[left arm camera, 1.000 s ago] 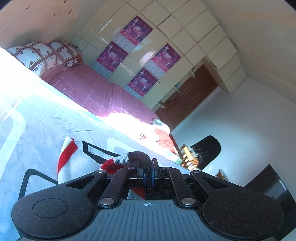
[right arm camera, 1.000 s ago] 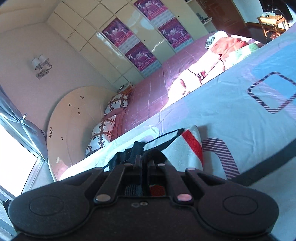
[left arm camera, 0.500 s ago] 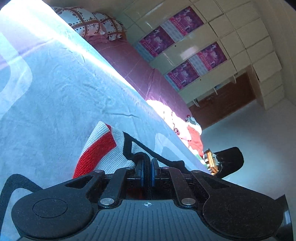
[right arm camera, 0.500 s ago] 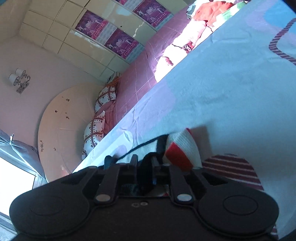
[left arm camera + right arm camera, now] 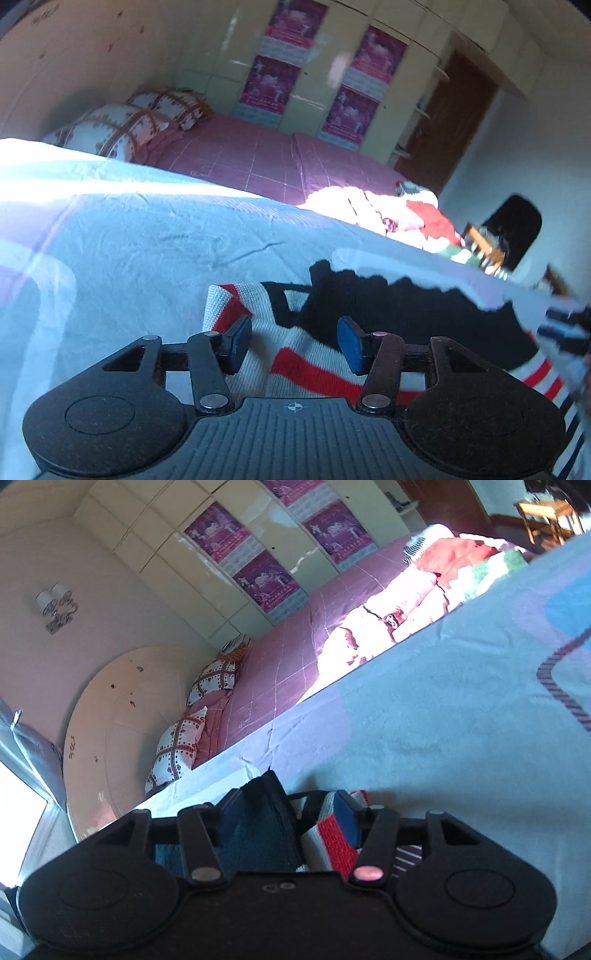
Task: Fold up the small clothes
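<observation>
Left wrist view: the left gripper [image 5: 293,345] has its fingers spread wide, blue pads [image 5: 350,345] facing each other across a clear gap, holding nothing. Between and beyond them lies the knit [image 5: 295,354], a small white garment with red stripes and black trim, resting on the pale blue sheet [image 5: 147,240]. A black portion of the knit spreads to the right of the right pad, ending in red-and-white striping at the near right. The left pad sits over the knit's left red-edged corner.

Right wrist view: the right gripper [image 5: 288,821] also has its fingers apart. A raised dark fold of the knit [image 5: 266,823] stands between them, next to the left pad; the red-and-white striped part lies against the right pad [image 5: 347,823]. Whether the pads press the cloth cannot be told. The sheet [image 5: 443,731] extends far and right, printed with a dark striped outline.

Background, both views: a second bed with a pink cover [image 5: 258,162] lies beyond the sheet, patterned pillows [image 5: 110,129] at its far left, a heap of clothes [image 5: 406,218] at its right end. Cream cupboards [image 5: 184,539] carrying purple posters [image 5: 269,579] line the far wall.
</observation>
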{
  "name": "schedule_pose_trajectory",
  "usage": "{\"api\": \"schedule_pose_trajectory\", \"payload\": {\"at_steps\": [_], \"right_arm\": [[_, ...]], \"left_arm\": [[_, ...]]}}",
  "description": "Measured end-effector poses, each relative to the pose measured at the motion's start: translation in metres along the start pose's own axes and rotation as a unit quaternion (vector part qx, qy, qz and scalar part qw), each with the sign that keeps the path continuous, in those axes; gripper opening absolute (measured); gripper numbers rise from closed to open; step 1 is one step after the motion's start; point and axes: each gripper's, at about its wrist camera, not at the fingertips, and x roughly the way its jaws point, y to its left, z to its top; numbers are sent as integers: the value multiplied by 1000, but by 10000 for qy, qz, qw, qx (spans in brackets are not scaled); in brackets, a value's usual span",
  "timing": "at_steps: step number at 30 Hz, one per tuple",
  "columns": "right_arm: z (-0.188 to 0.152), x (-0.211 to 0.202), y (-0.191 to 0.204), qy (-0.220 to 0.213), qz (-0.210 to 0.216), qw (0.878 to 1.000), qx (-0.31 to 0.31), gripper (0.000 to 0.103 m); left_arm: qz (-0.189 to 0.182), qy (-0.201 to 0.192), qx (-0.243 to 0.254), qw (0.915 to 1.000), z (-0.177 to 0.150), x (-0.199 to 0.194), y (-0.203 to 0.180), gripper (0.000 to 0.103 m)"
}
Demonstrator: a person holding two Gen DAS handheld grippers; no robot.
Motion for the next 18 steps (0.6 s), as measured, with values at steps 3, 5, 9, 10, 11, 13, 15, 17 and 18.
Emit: {"api": "schedule_pose_trajectory", "payload": {"at_steps": [3, 5, 9, 10, 11, 13, 15, 17, 18], "right_arm": [[-3, 5, 15, 124, -275, 9972, -688, 52], [-6, 19, 24, 345, -505, 9938, -930, 45], [-29, 36, 49, 462, -1022, 9741, -1964, 5], [-33, 35, 56, 406, -1127, 9686, -2180, 5], [-35, 34, 62, 356, -1226, 9645, -2311, 4], [-35, 30, 68, 243, -1355, 9600, -2437, 4], [-37, 33, 66, 341, -1483, 9562, -2500, 5], [-36, 34, 62, 396, -1446, 9597, -2378, 10], [-32, 30, 61, 395, -1407, 9653, -2164, 22]], "left_arm": [[157, 335, 455, 9983, -3, 6, -9, 42], [211, 322, 478, 9981, -3, 4, -11, 37], [285, 40, 457, 9985, -17, -14, -17, 6], [304, -1, 427, 9986, -23, -19, -16, 5], [344, -65, 416, 9985, -29, -24, -13, 5], [387, -142, 341, 9986, -35, -29, -7, 5], [327, -163, 236, 9991, -39, -28, 0, 5], [248, -164, 53, 9995, -37, -26, 5, 5], [198, -162, 35, 9997, -36, -27, 5, 5]]}}
